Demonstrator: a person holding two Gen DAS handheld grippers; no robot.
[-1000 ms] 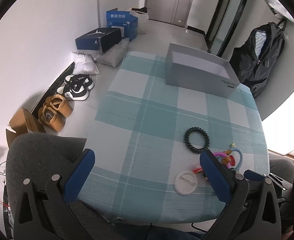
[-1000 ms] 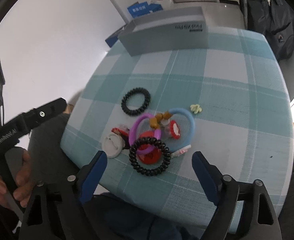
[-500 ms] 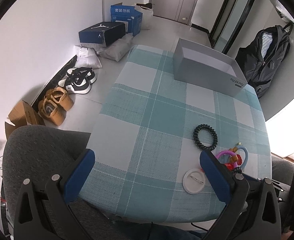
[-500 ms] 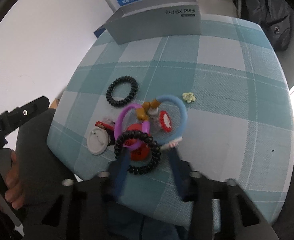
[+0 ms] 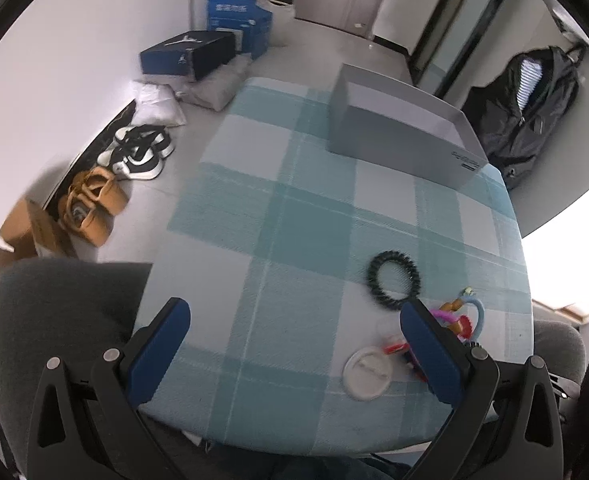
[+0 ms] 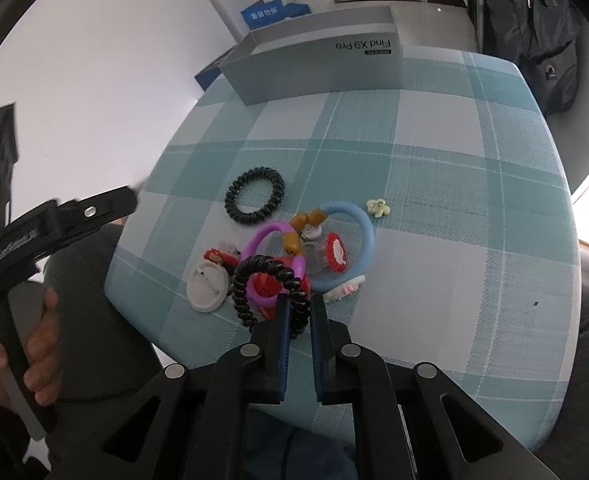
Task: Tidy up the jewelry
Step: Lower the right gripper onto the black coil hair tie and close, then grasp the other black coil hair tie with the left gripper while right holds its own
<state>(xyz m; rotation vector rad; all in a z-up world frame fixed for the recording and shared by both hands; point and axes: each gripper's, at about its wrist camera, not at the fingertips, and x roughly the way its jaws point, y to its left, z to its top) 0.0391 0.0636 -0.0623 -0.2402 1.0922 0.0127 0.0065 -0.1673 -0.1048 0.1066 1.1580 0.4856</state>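
Right gripper (image 6: 299, 312) fingers have just closed, clamped on black coil hair tie (image 6: 270, 288) at pile's lower edge, lower centre; lift-out next; left gripper (image 5: 294, 344) fingers apart, idle over table (image 5: 302, 216)

your left gripper's pad (image 5: 430, 348) hides part of the jewelry pile (image 5: 456, 320) in the left wrist view. the black coil tie (image 6: 270, 292) is partly hidden betw. the right gripper's (image 6: 299, 320) pads. backpack (image 6: 542, 28) cut off at frame edge.

Woven matt checked cloth (image 6: 434, 168) covers the table. Black coil hair tie (image 6: 254, 196): glossy plastic. Grey box (image 6: 314, 64): smooth matt cardboard. White round lid (image 6: 208, 286): smooth plastic.
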